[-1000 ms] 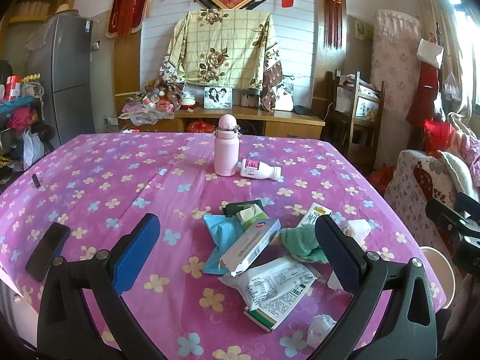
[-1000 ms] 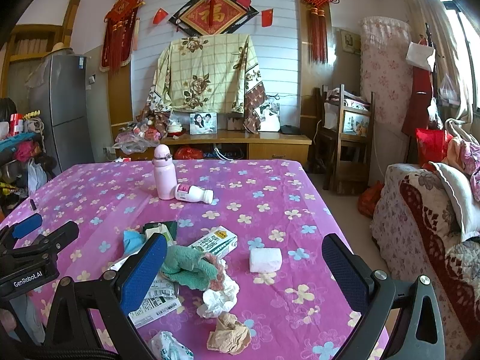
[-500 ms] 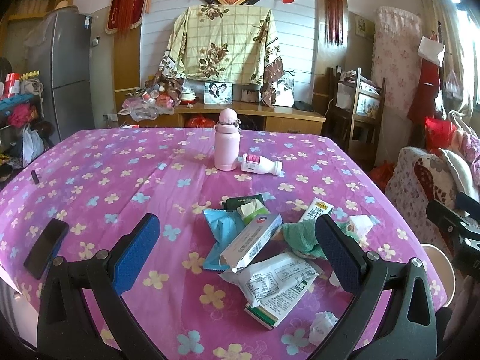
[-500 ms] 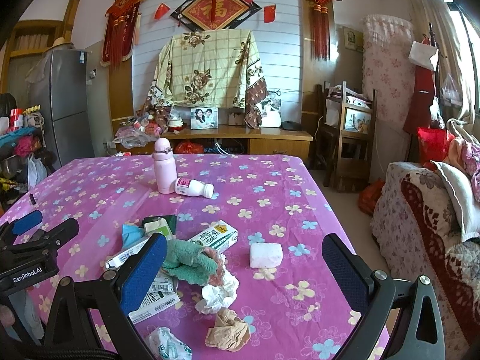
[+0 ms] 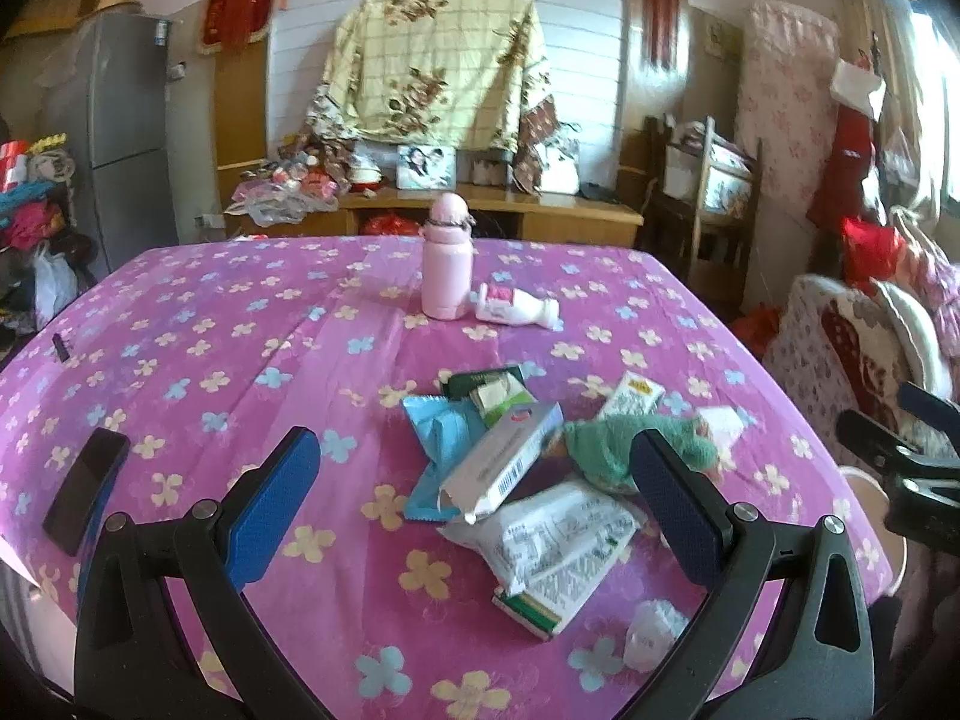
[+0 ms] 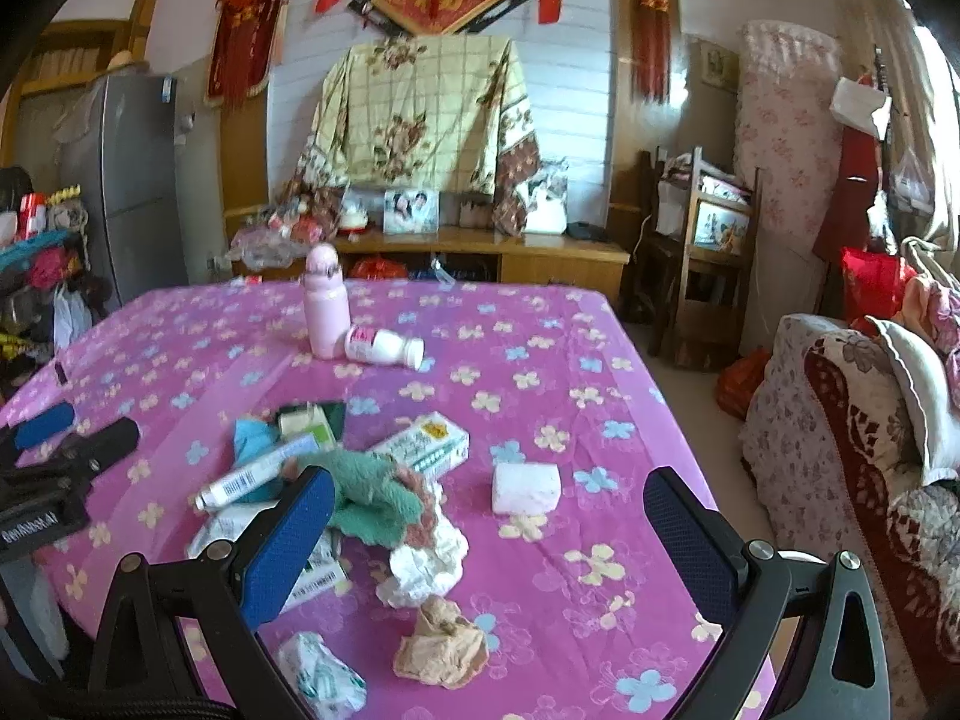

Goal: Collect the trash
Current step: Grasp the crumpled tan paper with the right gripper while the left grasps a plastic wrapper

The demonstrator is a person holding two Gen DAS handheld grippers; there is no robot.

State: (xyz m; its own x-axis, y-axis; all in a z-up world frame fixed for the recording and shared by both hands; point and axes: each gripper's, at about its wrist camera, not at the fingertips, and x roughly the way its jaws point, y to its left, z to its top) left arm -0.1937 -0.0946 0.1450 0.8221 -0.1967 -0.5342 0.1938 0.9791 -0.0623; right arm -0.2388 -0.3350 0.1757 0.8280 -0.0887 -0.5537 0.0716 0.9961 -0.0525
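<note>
A heap of trash lies on the pink flowered tablecloth (image 5: 180,360): a white carton (image 5: 501,462), a blue wrapper (image 5: 435,432), a white printed packet (image 5: 552,546), a green cloth (image 6: 366,498), a green-white box (image 6: 429,441), crumpled white tissue (image 6: 426,564), a brown paper wad (image 6: 441,642) and a white tissue pack (image 6: 525,486). My left gripper (image 5: 474,510) is open and empty, above the near side of the heap. My right gripper (image 6: 489,540) is open and empty, above the tissue and wad.
A pink flask (image 5: 445,267) stands at the table's middle with a small white bottle (image 5: 516,306) lying beside it. A black phone (image 5: 84,498) lies near the left front edge. A sofa (image 6: 852,450) is at the right, a wooden cabinet (image 6: 480,252) behind.
Both grippers have moved slightly forward and lower toward the heap, so the trash sits closer in both views. Nothing has been taken hold of.
</note>
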